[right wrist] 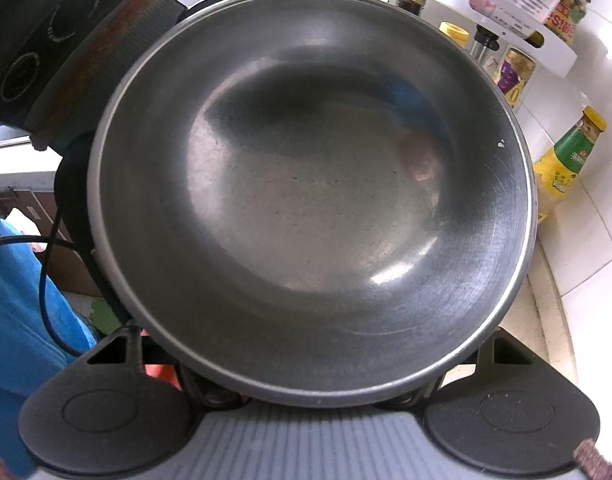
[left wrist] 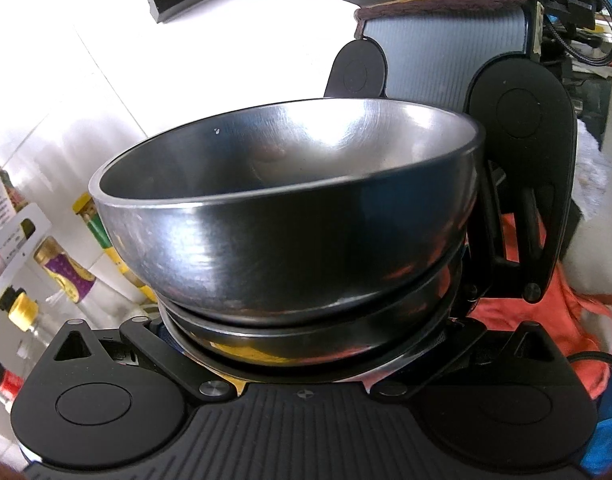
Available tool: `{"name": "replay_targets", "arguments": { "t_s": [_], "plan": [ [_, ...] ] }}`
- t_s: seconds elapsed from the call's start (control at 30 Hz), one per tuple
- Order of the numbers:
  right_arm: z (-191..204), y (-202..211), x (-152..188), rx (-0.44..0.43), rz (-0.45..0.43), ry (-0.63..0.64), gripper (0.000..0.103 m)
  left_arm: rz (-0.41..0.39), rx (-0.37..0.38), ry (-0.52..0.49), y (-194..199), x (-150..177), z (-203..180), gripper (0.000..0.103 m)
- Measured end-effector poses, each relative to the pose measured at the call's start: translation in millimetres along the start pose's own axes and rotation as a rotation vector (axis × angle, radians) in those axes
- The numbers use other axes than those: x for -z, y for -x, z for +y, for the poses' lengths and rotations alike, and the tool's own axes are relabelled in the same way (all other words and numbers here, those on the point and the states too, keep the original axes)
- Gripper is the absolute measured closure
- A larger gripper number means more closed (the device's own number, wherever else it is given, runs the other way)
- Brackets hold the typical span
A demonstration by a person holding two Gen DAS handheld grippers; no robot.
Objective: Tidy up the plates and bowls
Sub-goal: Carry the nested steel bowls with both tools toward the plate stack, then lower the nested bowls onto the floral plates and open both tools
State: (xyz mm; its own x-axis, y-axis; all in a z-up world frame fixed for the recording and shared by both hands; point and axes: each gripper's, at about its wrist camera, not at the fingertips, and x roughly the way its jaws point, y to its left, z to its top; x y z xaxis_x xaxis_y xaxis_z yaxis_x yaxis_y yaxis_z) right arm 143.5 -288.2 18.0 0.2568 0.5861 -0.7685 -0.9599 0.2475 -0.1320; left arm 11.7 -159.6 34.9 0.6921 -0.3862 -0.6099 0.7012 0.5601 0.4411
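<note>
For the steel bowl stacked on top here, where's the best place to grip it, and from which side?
Probably at the rim of the top bowl, from the side, one finger inside the wall and one outside. Its rounded, shiny outside offers no flat faces, and it nests in a lower bowl, so only the upper wall and thin lip stand free.

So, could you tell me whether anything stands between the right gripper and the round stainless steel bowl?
Nothing visible does. The round stainless steel bowl fills the right wrist view, close against the right gripper, whose black fingers flank its rim in the left wrist view. A second steel bowl sits nested beneath it.
</note>
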Motion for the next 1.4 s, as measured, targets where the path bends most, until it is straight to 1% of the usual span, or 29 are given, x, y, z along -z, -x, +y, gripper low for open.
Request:
{"name": "replay_targets", "arguments": {
  "t_s": [0.03, 0.1, 0.13, 0.27, 0.3, 0.4, 0.5, 0.6, 0.7, 0.83, 0.93, 1.1, 1.2, 1.27, 1.3, 1.33, 1.4],
  "plan": [
    [-3, -1, -3, 0.001, 0.004, -0.002, 0.035, -0.001, 0.003, 0.0, -1, 1, 6, 0.0],
    [-8, 3, -6, 0.002, 0.013, -0.012, 0.035, -0.003, 0.011, -0.003, 3, 6, 3, 0.0],
    [-20, -7, -11, 0.0, 0.016, -0.014, 0.035, -0.002, 0.018, -0.002, 7, 9, 2, 0.0],
    [-10, -17, -15, -0.003, 0.036, -0.034, 0.036, 0.003, 0.038, 0.005, 12, 18, 6, 0.0],
    [-5, -16, -9, -0.001, 0.04, -0.041, 0.036, 0.004, 0.045, 0.006, 12, 21, 6, 0.0],
    [-7, -21, -14, -0.007, 0.052, -0.056, 0.036, 0.009, 0.057, 0.012, 11, 30, 6, 0.0],
    [-5, -30, -14, -0.005, 0.068, -0.072, 0.036, 0.024, 0.073, 0.019, -2, 32, 12, 0.0],
    [-13, -47, -14, -0.01, 0.087, -0.092, 0.037, 0.034, 0.077, 0.027, -12, 37, 13, 0.0],
    [-26, -56, -20, -0.01, 0.093, -0.104, 0.038, 0.035, 0.079, 0.033, -26, 33, 33, 0.0],
    [-43, -70, -24, 0.002, 0.114, -0.114, 0.04, 0.042, 0.089, 0.069, -45, 45, 40, 0.0],
    [-56, -85, -27, 0.001, 0.132, -0.116, 0.041, 0.056, 0.103, 0.089, -50, 50, 40, 0.0],
    [-68, -104, -27, -0.014, 0.156, -0.127, 0.041, 0.078, 0.122, 0.103, -79, 59, 52, 0.0],
    [-64, -113, -31, -0.029, 0.17, -0.124, 0.041, 0.086, 0.134, 0.111, -80, 57, 53, 0.0],
    [-73, -112, -37, -0.042, 0.175, -0.122, 0.041, 0.111, 0.143, 0.107, -82, 54, 52, 0.0],
    [-70, -110, -39, -0.045, 0.182, -0.12, 0.041, 0.128, 0.142, 0.102, -82, 52, 50, 0.001],
    [-74, -113, -40, -0.048, 0.194, -0.121, 0.041, 0.136, 0.135, 0.091, -86, 52, 50, 0.001],
    [-85, -113, -42, -0.046, 0.201, -0.12, 0.041, 0.137, 0.151, 0.111, -89, 51, 55, 0.001]
  ]
}}
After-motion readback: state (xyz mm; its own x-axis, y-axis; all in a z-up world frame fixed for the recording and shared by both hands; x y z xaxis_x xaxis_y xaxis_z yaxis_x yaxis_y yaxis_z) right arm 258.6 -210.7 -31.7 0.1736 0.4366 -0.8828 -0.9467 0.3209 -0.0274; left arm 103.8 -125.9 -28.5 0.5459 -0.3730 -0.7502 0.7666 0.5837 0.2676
